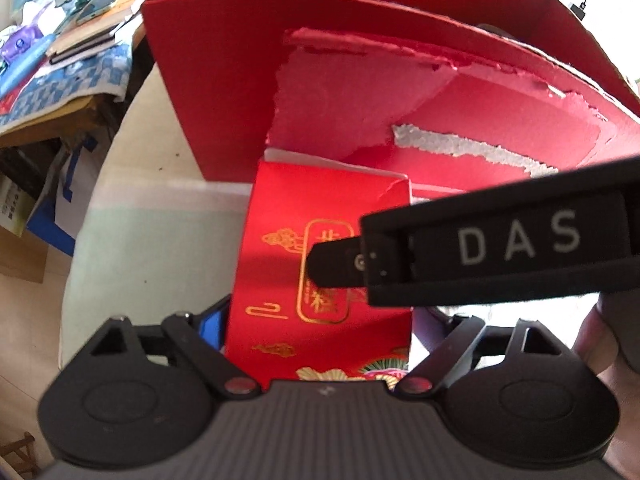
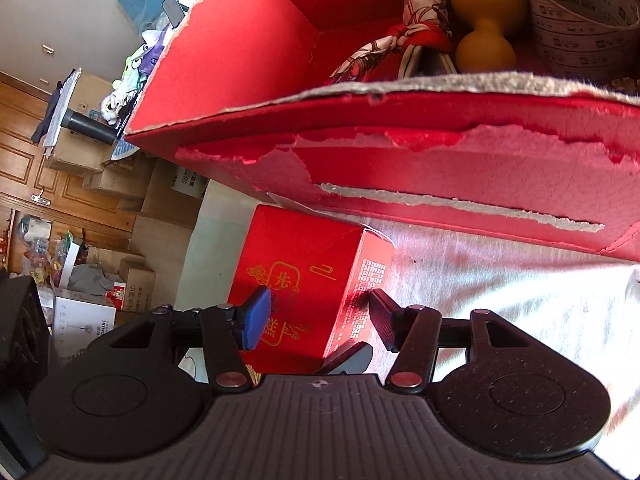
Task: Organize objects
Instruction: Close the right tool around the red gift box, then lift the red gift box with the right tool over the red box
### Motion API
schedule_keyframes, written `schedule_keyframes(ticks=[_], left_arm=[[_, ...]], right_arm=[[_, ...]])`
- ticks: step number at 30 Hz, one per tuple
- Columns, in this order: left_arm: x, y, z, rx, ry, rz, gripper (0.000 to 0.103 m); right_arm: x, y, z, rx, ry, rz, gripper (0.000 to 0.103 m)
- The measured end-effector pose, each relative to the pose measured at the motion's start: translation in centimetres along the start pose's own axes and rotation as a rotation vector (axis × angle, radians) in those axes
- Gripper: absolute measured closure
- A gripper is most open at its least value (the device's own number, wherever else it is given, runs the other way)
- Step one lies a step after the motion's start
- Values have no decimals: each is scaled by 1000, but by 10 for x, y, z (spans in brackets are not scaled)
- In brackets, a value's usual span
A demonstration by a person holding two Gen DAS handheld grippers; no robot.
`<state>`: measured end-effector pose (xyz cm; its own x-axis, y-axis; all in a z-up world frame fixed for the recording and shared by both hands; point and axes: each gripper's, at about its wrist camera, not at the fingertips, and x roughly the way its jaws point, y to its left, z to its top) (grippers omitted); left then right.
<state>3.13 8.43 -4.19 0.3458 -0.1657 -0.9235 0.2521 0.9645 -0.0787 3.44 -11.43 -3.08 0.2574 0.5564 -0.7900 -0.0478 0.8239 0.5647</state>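
Observation:
A small red carton with gold print (image 1: 320,276) stands on a pale cloth, right against the torn front wall of a big open red box (image 1: 400,92). My left gripper (image 1: 320,332) is shut on the small carton, a finger on each side. My right gripper (image 2: 316,316) straddles the same carton (image 2: 308,280), its blue pad (image 2: 256,316) on the printed face and its black finger (image 2: 380,316) by the side face. Its jaws are apart, and a firm grip cannot be made out. The right gripper's finger marked DAS (image 1: 500,240) crosses the left wrist view.
The big box (image 2: 360,140) holds a yellow dumbbell-shaped thing (image 2: 486,16), a patterned scarf (image 2: 400,44) and a roll of printed tape (image 2: 580,16). Cardboard boxes (image 2: 136,280) and clutter stand on the left by a wooden door. A cluttered table (image 1: 60,60) is at the left.

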Motion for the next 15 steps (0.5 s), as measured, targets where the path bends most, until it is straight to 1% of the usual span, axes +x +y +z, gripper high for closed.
schedule_keyframes(ticks=[3,9,15], left_arm=[[-3,-3,-1,6,10,-14,21],[-15,-21,-11,40,28,-31,22],[-30,-45,-19,76,23,-48,22]], right_arm=[[-3,0,0,-20,0,-7,46],[-16,0,-2,-81,5,-26,47],[-37,-13,-10,-82,12,-8,47]])
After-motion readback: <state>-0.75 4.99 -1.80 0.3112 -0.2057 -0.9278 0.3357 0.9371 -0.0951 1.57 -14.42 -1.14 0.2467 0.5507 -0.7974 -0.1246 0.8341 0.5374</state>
